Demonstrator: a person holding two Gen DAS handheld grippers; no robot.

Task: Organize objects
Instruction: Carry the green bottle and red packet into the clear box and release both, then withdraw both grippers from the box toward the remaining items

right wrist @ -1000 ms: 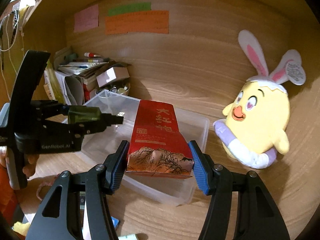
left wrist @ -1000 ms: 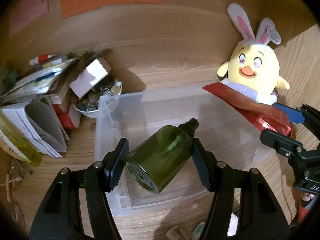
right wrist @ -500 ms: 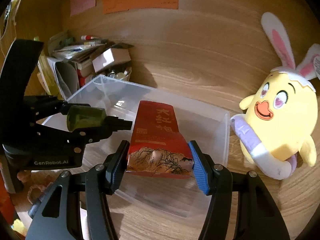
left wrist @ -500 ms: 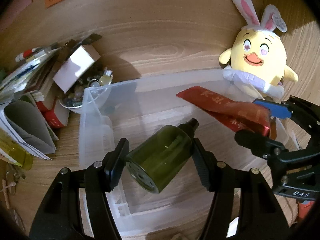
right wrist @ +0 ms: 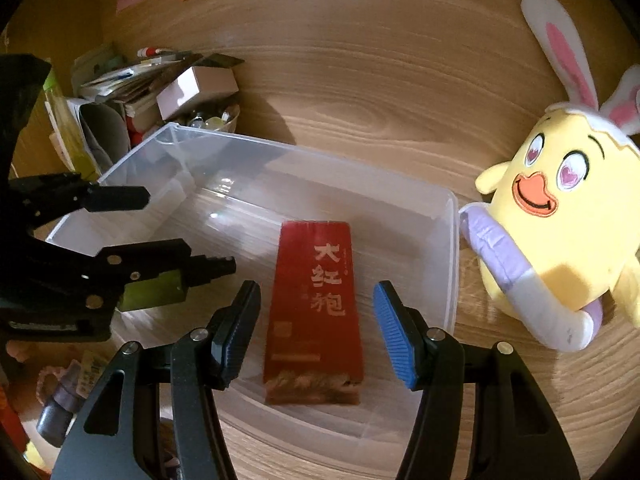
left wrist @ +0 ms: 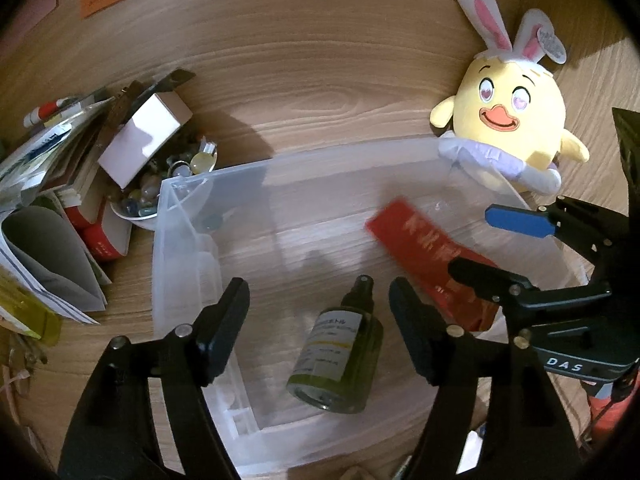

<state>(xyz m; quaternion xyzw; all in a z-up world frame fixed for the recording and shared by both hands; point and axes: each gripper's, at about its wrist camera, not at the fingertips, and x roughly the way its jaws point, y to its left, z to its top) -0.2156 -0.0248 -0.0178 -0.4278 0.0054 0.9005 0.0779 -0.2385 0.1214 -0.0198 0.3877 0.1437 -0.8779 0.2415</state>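
- Took the clear plastic storage bin (right wrist: 280, 148) on the wood-grain desk as landmark.
- Found the left gripper (left wrist: 318, 292) poised over the bin's near end with its jaws opening. The dark green plastic spray bottle (left wrist: 336, 356) showed between them, but neither pad touched it.
- Found that bottle lying on its side on the bin floor, black nozzle aimed at the bin's far wall. Judged it put there on purpose, as one of the items being collected.
- Found the right gripper (right wrist: 317, 292) over the bin's right half, jaws apart, with a gap showing on each side of the flat red foil packet (right wrist: 316, 308). Gripped nothing.
- Found the packet flat on the bin floor, face up, just beside the bottle. Judged that keeping both flat saves room for more items.
- Read "大红袍" in pale characters down the packet's face, above a printed landscape at its lower end.
- Read "DAS" in white on the right gripper's body.
- Made out a pale label on the bottle, its print mostly too small to read.
- Saw the yellow plush chick with rabbit ears (right wrist: 560, 220) just outside the bin's right wall.
- Saw orange and pink paper notes on the wall behind the bin, writing illegible.
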